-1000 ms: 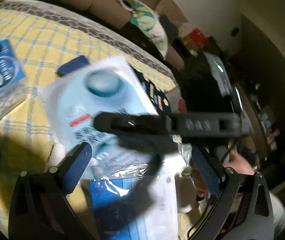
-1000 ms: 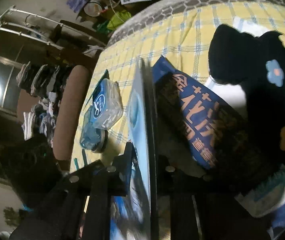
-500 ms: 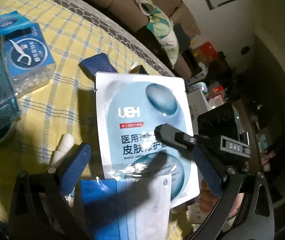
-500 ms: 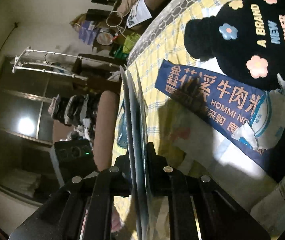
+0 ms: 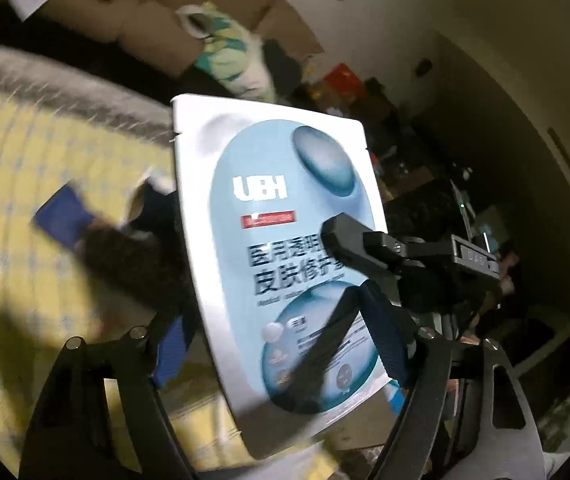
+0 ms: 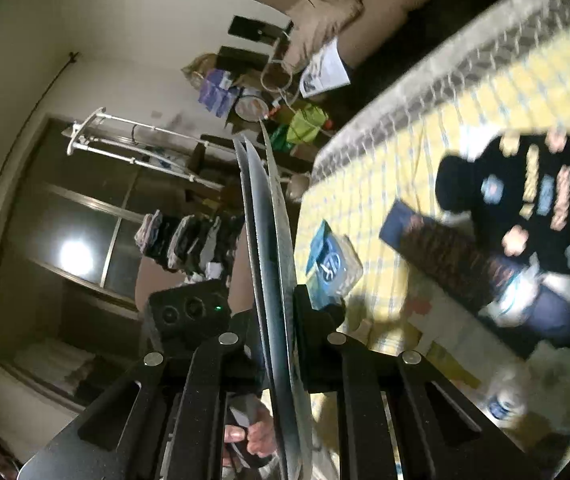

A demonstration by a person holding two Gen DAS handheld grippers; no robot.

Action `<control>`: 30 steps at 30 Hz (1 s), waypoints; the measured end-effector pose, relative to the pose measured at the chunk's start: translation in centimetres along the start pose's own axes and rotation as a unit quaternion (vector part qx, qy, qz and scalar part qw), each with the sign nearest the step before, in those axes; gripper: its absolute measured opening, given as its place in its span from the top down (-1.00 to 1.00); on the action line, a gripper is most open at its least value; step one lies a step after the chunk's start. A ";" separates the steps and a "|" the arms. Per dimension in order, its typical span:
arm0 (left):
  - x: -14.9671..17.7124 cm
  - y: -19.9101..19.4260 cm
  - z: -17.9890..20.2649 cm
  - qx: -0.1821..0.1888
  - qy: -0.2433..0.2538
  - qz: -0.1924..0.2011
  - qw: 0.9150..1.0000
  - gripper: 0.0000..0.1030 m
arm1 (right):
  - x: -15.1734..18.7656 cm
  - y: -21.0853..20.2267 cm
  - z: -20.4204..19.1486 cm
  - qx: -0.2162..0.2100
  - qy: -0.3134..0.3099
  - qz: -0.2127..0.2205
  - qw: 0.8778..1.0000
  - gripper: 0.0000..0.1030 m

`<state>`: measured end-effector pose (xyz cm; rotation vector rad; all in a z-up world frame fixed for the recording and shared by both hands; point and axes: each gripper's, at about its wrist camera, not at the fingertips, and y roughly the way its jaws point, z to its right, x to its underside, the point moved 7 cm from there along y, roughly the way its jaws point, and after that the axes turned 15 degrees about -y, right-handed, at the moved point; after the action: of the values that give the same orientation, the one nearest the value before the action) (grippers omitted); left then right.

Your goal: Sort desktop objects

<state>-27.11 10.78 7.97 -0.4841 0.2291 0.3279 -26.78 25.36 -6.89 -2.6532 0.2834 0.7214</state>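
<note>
A white and pale-blue face mask packet marked UBH hangs upright in the air above the yellow checked tablecloth. My right gripper is shut on it; in the right wrist view it shows edge on as thin flat sheets. In the left wrist view a black finger of the right gripper pinches its right side. My left gripper is just below, its jaws closing, with the packet's lower part between the blue pads. I see no pad pressing on it.
On the cloth lie a black pouch with flower patches, a long dark-blue food packet and a blue box of floss picks. A sofa with a patterned cushion stands beyond the table. The left gripper's camera block is close by.
Both grippers have risen and the packet has gone from lying on the table to hanging upright in the air. The left jaws have narrowed around its lower part.
</note>
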 end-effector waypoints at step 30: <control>5.0 17.7 10.6 -0.124 0.046 -0.037 0.991 -0.77 | -1.3 -21.2 16.4 0.171 0.086 0.058 0.980 0.71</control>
<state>-27.38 31.99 8.30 -0.7522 0.2607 0.2617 -29.15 51.46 -12.91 -2.3855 0.5598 0.4295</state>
